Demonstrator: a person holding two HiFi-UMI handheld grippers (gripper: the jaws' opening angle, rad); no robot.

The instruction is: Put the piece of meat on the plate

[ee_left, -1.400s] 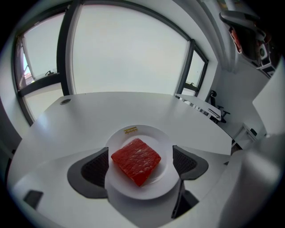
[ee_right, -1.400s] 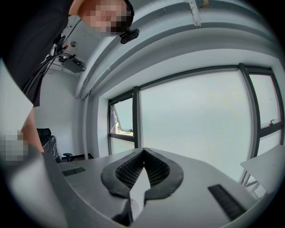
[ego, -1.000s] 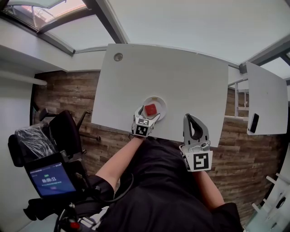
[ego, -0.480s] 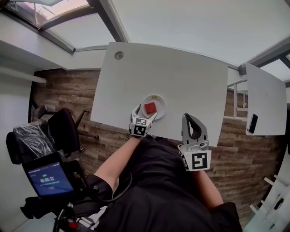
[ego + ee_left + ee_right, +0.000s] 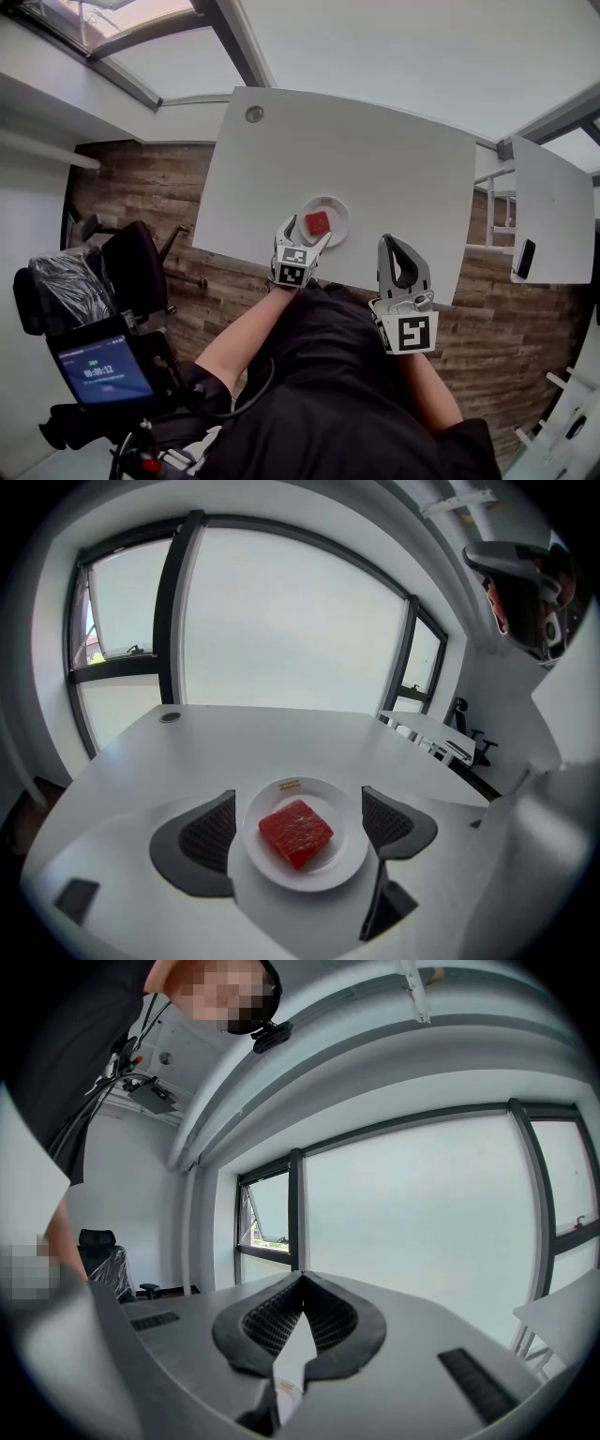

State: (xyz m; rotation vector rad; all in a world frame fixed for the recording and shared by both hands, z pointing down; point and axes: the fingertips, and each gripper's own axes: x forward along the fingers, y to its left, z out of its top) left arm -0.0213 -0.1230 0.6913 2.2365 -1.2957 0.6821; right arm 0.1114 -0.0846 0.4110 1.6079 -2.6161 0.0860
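Note:
A red square piece of meat [image 5: 318, 222] [image 5: 296, 832] lies flat in the middle of a small white plate [image 5: 336, 210] [image 5: 330, 874] near the front edge of the white table [image 5: 375, 159]. My left gripper [image 5: 305, 235] [image 5: 298, 825] is open just in front of the plate. In the left gripper view its dark pads [image 5: 211, 832] stand on either side of the plate, clear of the meat. My right gripper [image 5: 394, 242] [image 5: 302, 1283] is held at the table's front edge to the right, shut with nothing in it.
A round cable grommet [image 5: 254, 113] [image 5: 170, 717] sits in the table's far left corner. A second white table [image 5: 553, 206] at the right carries a dark phone [image 5: 524, 257]. A black office chair [image 5: 131, 272] stands on the wooden floor to the left.
The left gripper has drawn back a little from the plate, still open. The meat stays on the plate. The right gripper has hardly moved.

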